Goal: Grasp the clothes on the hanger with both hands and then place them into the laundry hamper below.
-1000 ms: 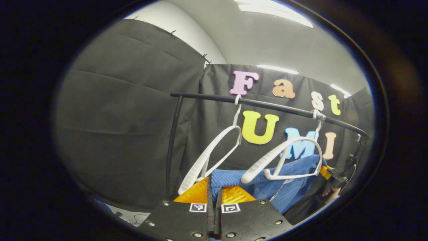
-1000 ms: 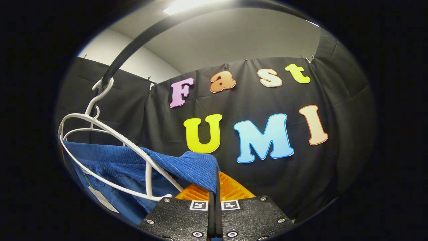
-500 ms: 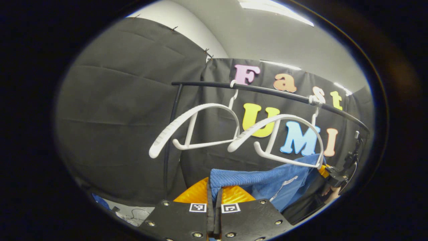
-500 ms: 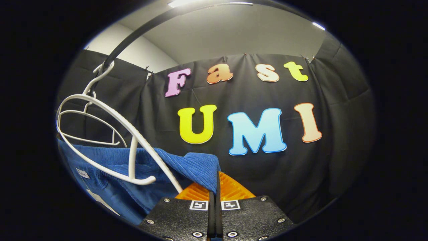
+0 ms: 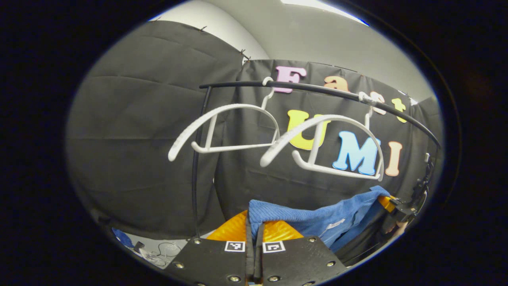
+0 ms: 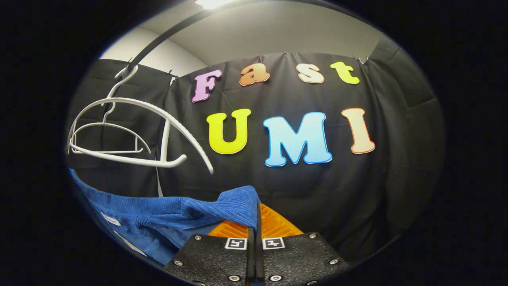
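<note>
1. The blue garment (image 5: 317, 218) is held clear below the two white hangers (image 5: 317, 147), which are left bare on the black rail (image 5: 317, 89); it is stretched between the left claw (image 5: 254, 222) and the right claw (image 6: 256, 216).
2. Each claw is seen pressed together on a corner of the ribbed cloth, the pinch being narrow. A slip at either corner is judged possible if the cloth is tugged, since only a small fold is caught.
3. If one claw is spread before the other, the garment is likely to swing and hang from a single corner, perhaps missing the hamper.
4. The hamper is expected below, so the lowering has to be aimed with care; a drop beside it is the main risk.
5. A sagging middle, with a label (image 6: 109, 219) dangling, could be caught on the hamper's rim if the claws are kept too far apart.
</note>
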`<act>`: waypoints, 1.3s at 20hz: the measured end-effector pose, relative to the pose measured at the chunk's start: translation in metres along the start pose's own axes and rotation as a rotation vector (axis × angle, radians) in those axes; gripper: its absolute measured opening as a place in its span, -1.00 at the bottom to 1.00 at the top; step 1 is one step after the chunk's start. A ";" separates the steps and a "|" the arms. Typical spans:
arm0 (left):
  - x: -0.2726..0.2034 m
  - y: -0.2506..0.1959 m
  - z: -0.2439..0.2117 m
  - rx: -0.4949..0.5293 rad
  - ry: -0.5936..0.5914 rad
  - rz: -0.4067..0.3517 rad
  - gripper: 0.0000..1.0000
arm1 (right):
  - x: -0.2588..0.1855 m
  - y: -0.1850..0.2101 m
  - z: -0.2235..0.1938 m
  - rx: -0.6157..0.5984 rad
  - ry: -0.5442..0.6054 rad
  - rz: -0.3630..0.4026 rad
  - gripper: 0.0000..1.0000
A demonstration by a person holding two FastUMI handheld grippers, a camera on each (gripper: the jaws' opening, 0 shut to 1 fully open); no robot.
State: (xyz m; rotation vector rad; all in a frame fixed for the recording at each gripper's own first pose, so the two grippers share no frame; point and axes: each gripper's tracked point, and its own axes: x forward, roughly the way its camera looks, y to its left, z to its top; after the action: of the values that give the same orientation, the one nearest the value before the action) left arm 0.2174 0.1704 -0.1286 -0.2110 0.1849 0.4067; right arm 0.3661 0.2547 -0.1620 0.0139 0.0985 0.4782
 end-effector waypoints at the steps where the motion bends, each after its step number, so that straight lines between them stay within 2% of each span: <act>1: -0.004 0.000 -0.007 0.000 0.009 -0.001 -0.98 | -0.005 -0.001 -0.006 -0.001 0.018 0.000 -1.00; 6: -0.032 0.008 -0.042 0.001 0.053 0.013 -0.99 | -0.033 0.001 -0.035 0.013 0.096 0.014 -1.00; 10: -0.046 0.008 -0.069 0.050 0.102 0.025 -0.97 | -0.054 0.006 -0.055 -0.004 0.151 0.029 -1.00; 13: -0.067 0.010 -0.089 0.027 0.133 0.026 -0.96 | -0.076 0.015 -0.074 -0.003 0.205 0.042 -1.00; 18: -0.113 0.047 -0.116 0.057 0.209 0.062 -0.97 | -0.138 0.024 -0.113 -0.026 0.323 0.053 -1.00; 22: -0.136 0.062 -0.128 0.069 0.253 0.021 -0.96 | -0.182 0.033 -0.136 -0.039 0.422 0.025 -1.00; 26: -0.147 0.059 -0.142 0.124 0.309 -0.076 -0.96 | -0.213 0.058 -0.134 -0.040 0.459 -0.024 -1.00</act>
State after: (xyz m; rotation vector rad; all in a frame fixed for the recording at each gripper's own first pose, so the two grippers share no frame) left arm 0.0416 0.1354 -0.2429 -0.1575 0.5025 0.2847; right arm 0.1384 0.2066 -0.2737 -0.1370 0.5384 0.4522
